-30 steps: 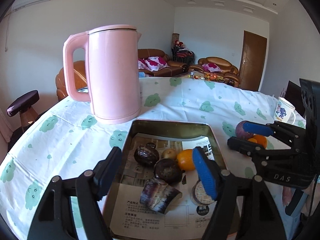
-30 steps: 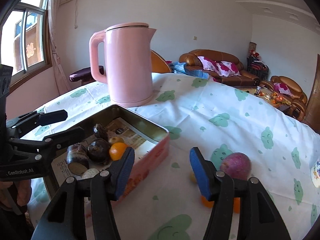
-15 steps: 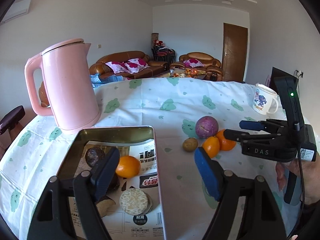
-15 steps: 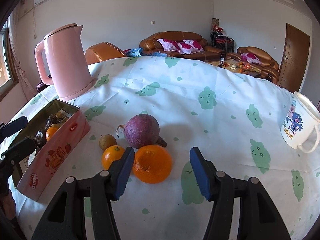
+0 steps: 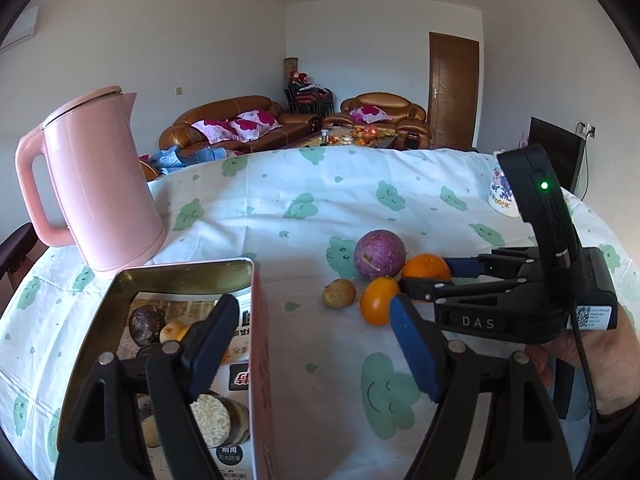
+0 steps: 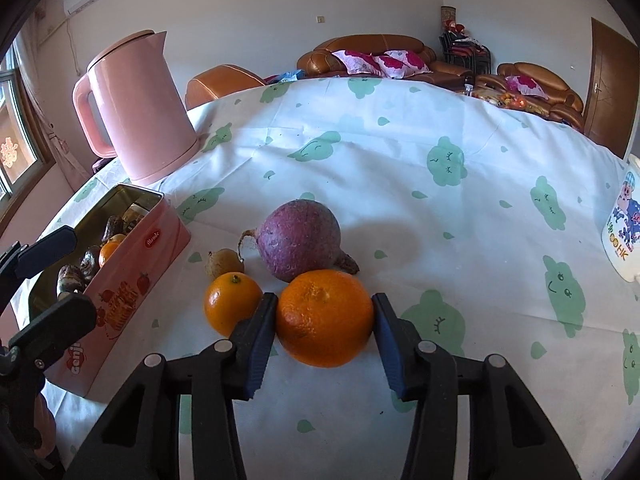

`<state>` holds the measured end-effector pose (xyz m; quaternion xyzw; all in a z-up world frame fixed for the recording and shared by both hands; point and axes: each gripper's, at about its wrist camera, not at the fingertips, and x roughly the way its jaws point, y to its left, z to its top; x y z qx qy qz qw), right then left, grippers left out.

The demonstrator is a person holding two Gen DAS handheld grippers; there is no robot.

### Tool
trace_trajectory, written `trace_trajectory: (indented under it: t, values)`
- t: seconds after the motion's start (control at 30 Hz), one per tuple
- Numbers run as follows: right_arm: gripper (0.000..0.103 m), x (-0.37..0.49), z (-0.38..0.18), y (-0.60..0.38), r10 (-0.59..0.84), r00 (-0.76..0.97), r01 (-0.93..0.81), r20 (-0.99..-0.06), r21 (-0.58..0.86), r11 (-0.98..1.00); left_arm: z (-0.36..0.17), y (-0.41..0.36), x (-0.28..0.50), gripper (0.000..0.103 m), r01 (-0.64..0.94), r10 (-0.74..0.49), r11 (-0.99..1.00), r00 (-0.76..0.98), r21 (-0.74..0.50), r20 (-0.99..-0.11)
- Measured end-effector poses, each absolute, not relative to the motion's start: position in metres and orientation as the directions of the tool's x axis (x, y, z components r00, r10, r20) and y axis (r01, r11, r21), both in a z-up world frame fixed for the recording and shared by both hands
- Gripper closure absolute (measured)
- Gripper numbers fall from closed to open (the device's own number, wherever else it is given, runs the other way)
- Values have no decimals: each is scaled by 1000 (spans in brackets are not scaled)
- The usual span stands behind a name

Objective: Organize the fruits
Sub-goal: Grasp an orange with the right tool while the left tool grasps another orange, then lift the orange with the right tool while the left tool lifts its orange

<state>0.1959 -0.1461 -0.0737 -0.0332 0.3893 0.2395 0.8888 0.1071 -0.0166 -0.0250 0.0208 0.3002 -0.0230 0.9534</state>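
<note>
Right claw (image 6: 324, 320) had just been closing, its pads now touching both sides of the big orange (image 6: 325, 317), which sat on the table (image 6: 400, 168) right of the tin (image 6: 132, 276), probably to carry it there. Small orange (image 6: 232, 307) and purple root (image 6: 300, 246) lay just beside. Left claw (image 5: 316, 344) hung open and empty at the tin's rim.

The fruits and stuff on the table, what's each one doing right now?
big orange: on the cloth, clamped by the right gripper, whose jaws have just been closing.
small orange: loose on the cloth.
purple root: lying loose.
tin: open, fruit inside.
kettle: upright, lid shut.
left gripper: open, empty.
</note>
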Motion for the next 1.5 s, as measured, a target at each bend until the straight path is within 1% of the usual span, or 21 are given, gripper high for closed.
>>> trace_trajectory:
  t: [0.13,0.23,0.3,0.33,0.4,0.43,0.5,0.57,0.63,0.8,1.2,1.5]
  values:
    - [54,189,-68,-162,294,659,-379,-693,31,925,-28,-31,115,23,84,-50,996,807,31,-588]
    - [54,190,-67,-178,246,684,-332,-686,7,943,-35,-46,128,25,114,-74,993,780,25,-621]
    - [54,190,-65,-186,250,692,-321,-677,21,947,-41,-54,139,33,128,-88,992,756,15,-649]
    - [54,189,-64,-190,255,695,-320,-672,28,947,-45,-57,145,35,137,-98,991,740,6,-666]
    - [54,188,-63,-192,261,699,-321,-666,35,946,-54,-62,156,46,142,-106,990,709,-6,-697]
    - [54,188,-62,-191,264,700,-326,-664,31,945,-57,-64,162,50,146,-113,989,695,-15,-710]
    - [54,186,-61,-189,266,705,-335,-658,22,942,-64,-67,169,60,146,-115,989,674,-21,-730]
    - [54,185,-61,-188,272,707,-341,-653,22,940,-67,-68,173,61,142,-110,990,670,-18,-734]
    - [54,184,-60,-189,287,708,-348,-645,35,937,-69,-68,175,65,137,-101,991,670,-12,-735]
    - [54,177,-55,-192,322,722,-370,-612,52,928,-68,-67,171,67,149,-119,989,675,-23,-729]
    - [54,168,-50,-184,359,736,-421,-574,27,907,-55,-63,160,67,152,-133,988,740,-28,-660]
    - [54,162,-48,-186,371,753,-427,-543,26,904,-49,-63,153,67,145,-123,989,775,-16,-620]
